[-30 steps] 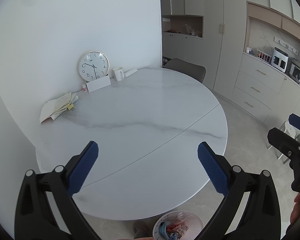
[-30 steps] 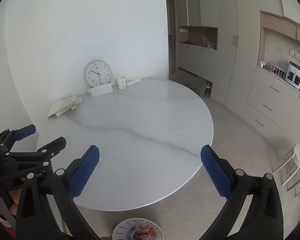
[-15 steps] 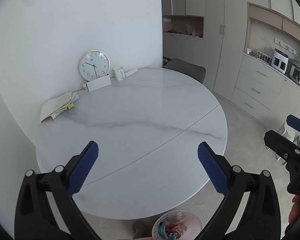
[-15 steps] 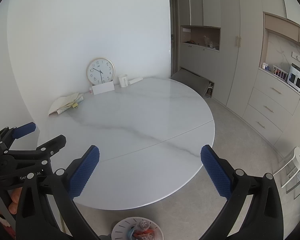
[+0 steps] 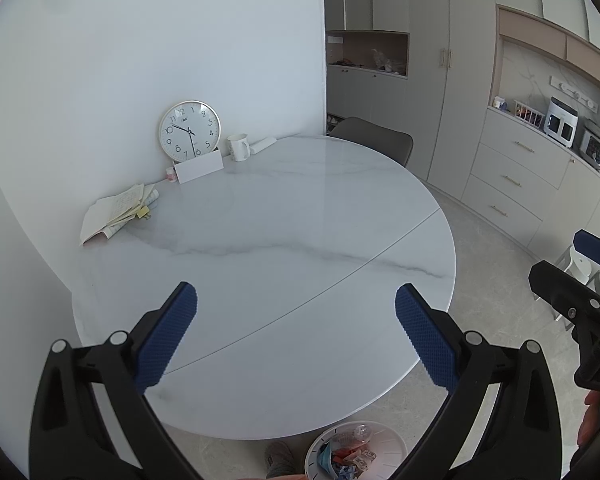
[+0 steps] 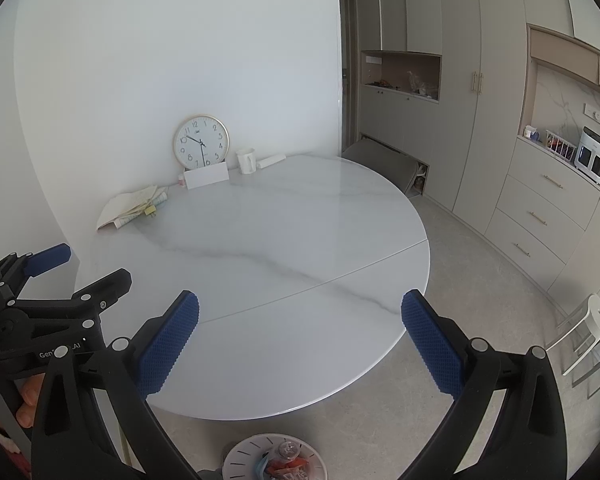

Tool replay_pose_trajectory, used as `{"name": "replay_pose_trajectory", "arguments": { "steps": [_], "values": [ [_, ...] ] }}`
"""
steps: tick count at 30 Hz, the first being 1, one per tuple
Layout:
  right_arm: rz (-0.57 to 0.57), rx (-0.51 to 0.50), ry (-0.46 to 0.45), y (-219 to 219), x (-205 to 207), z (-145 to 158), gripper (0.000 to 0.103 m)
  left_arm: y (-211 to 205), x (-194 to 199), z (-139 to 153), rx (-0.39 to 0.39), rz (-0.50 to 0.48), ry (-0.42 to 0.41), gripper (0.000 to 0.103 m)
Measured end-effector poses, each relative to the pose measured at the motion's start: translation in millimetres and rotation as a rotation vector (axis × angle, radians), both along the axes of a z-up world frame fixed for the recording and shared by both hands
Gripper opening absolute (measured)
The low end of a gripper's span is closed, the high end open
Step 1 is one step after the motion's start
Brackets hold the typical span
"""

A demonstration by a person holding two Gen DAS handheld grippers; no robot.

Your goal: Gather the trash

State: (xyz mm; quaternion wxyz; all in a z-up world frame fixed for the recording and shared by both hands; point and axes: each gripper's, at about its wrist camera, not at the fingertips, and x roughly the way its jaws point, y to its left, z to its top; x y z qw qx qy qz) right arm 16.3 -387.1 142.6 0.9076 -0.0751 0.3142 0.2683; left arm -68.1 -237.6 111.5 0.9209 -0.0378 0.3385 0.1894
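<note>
Both the left gripper (image 5: 296, 336) & right gripper (image 6: 300, 340) hang wide open, empty, above the round white marble table (image 5: 284, 216) – trash sits in the white round bin (image 5: 356, 454) on the floor below. Judged near done – scan the far edge by the paper pile (image 5: 118, 212) before quitting

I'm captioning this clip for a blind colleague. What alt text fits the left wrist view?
The open left gripper hangs over a round white marble table, holding nothing. By the wall stand a clock, a mug and a paper pile; a white bin holding wrappers sits on the floor below, and the right gripper shows at the right edge.
</note>
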Motion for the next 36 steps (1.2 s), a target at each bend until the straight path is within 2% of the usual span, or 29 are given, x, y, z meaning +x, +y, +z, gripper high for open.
{"name": "replay_pose_trajectory", "arguments": {
  "steps": [36],
  "values": [
    [-0.011,0.004,0.008,-3.4,4.2,-1.2,0.101,3.1,2.8,-1.5,0.011,0.000,0.004,0.095]
  ]
}}
